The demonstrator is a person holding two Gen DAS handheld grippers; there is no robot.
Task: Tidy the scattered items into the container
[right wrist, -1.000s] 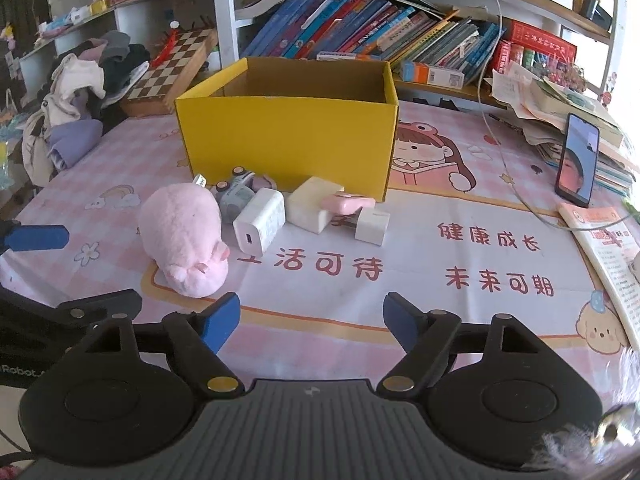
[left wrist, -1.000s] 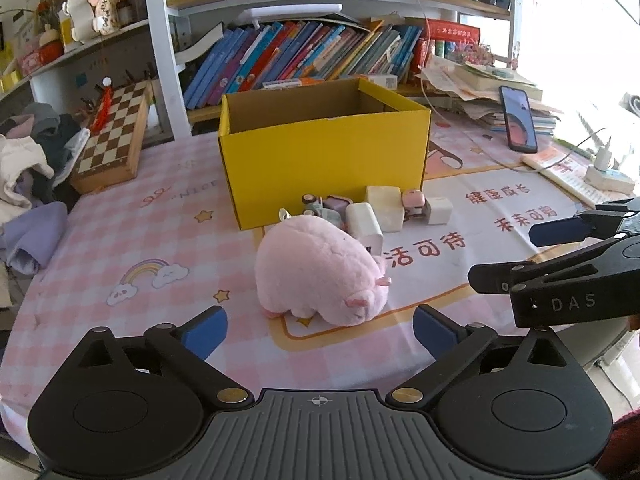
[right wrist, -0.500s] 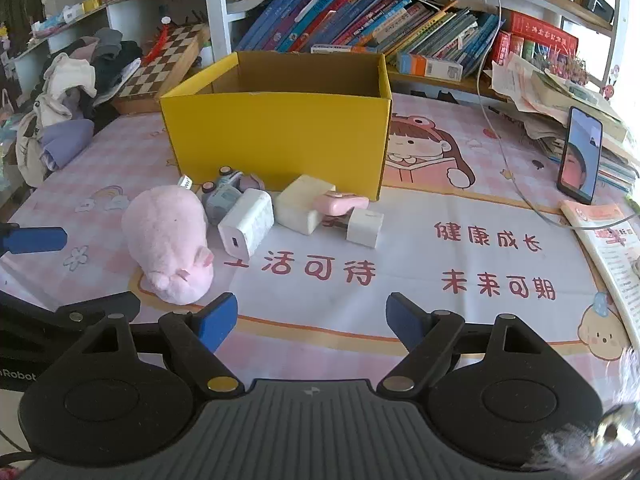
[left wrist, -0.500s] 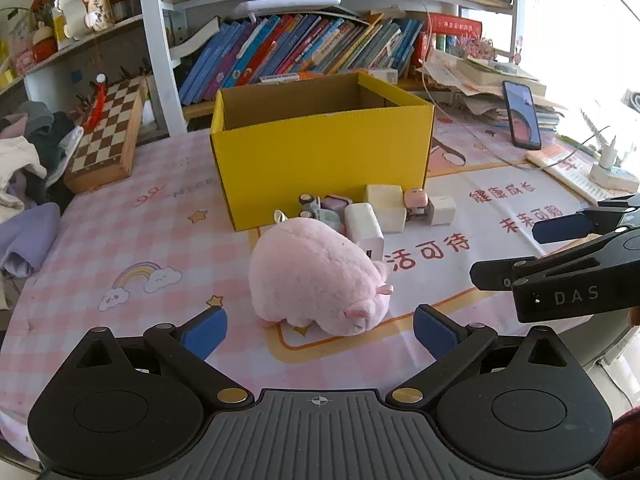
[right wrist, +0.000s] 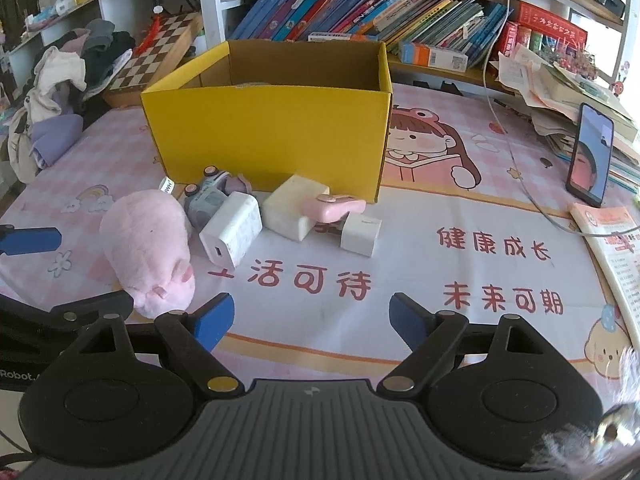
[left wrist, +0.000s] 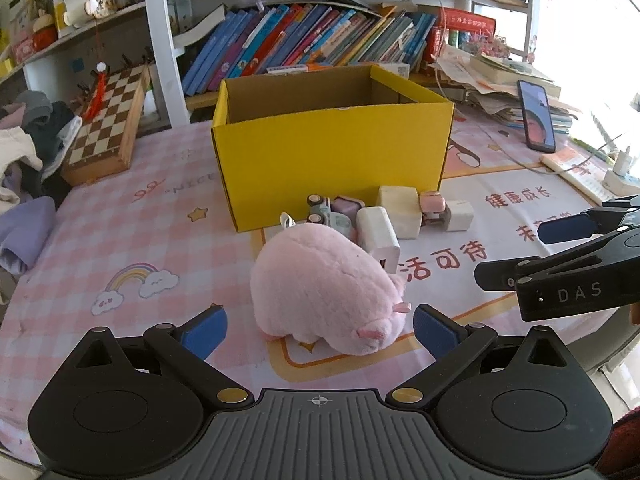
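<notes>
The left black two-finger gripper with blue pads (left wrist: 318, 328) filled the bottom of its own view, its jaws spread wide and holding nothing, one blue pad (left wrist: 204, 330) at lower left and the other at lower right. The right black two-finger gripper with blue pads (right wrist: 311, 318) sat likewise along the bottom of its view, jaws wide apart and empty. In the left view the right gripper reached in from the right edge, fingers pointing left; in the right view the left gripper entered at the left edge.
</notes>
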